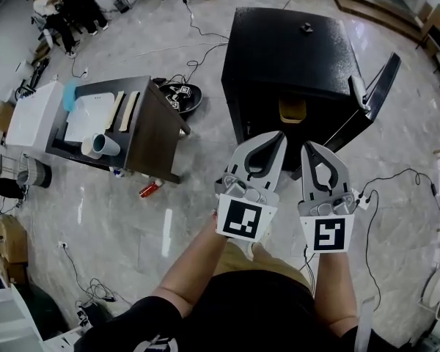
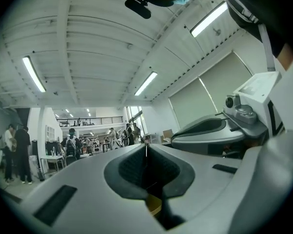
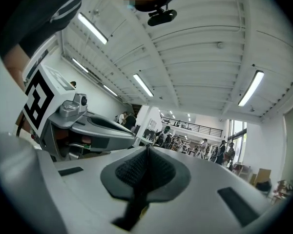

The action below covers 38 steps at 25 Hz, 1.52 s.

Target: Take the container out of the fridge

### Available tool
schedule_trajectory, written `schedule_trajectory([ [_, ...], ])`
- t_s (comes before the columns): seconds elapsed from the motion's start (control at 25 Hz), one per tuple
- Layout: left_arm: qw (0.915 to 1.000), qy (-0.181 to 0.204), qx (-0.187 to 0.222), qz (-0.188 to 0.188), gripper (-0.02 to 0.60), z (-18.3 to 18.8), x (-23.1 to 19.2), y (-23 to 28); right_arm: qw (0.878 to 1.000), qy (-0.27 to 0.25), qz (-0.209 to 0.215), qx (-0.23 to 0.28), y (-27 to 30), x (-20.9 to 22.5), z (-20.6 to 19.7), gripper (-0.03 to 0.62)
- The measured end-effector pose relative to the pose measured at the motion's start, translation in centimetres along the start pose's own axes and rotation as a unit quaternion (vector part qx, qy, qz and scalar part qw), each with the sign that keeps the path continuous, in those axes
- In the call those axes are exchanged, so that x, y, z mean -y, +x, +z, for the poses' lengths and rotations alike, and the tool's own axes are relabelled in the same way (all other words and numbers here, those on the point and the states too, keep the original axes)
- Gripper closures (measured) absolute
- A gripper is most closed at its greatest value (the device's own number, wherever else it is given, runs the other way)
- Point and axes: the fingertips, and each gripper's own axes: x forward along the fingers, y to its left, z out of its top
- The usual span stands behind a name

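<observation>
Progress looks slight: the fridge (image 1: 293, 46) stands with its door (image 1: 381, 83) open and the yellowish container (image 1: 292, 111) inside it, while the left gripper (image 1: 273, 135) and right gripper (image 1: 309, 146), both clenched on nothing, hover just before the fridge, so reaching, grasping and lifting out remain.

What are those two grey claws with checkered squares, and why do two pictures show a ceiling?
A person holds a tool in each hand: the left hand-held gripper and the right hand-held gripper, both closed on nothing. One camera sits on the person's head, looking down at a black fridge with its door open and a yellowish container inside. The other two cameras ride on those hand-held grippers, and their wide view catches the ceiling.
</observation>
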Motion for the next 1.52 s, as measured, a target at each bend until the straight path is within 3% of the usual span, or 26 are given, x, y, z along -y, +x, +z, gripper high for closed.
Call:
schedule_trajectory([
  [0.52, 0.9996, 0.011, -0.027, -0.001, 0.557, -2.4, -1.1, 3.2, 0.999, 0.022, 0.027, -0.017, 2.3, 2.4, -3.3, 0.557],
  [0.68, 0.9994, 0.009, -0.034, -0.005, 0.557, -3.6, -1.8, 4.0, 0.989, -0.093, 0.082, -0.079, 3.4, 1.5, -6.4, 0.557],
  [0.96, 0.9995, -0.012, -0.030, -0.002, 0.557, -7.3, -4.4, 6.0, 0.975, -0.115, 0.102, -0.158, 7.8, 0.9, -12.2, 0.556],
  [1.12, 0.9989, -0.027, -0.038, -0.004, 0.557, -9.6, -6.1, 7.3, 0.950, -0.174, 0.140, -0.218, 10.6, 0.5, -17.2, 0.556],
  [1.32, 0.9985, -0.036, -0.040, -0.007, 0.557, -12.3, -8.0, 7.8, 0.903, -0.232, 0.216, -0.288, 13.3, -1.0, -23.9, 0.554],
  [1.52, 0.9982, -0.038, -0.043, -0.013, 0.557, -14.3, -9.0, 8.4, 0.852, -0.291, 0.250, -0.355, 15.3, -0.5, -29.7, 0.554],
])
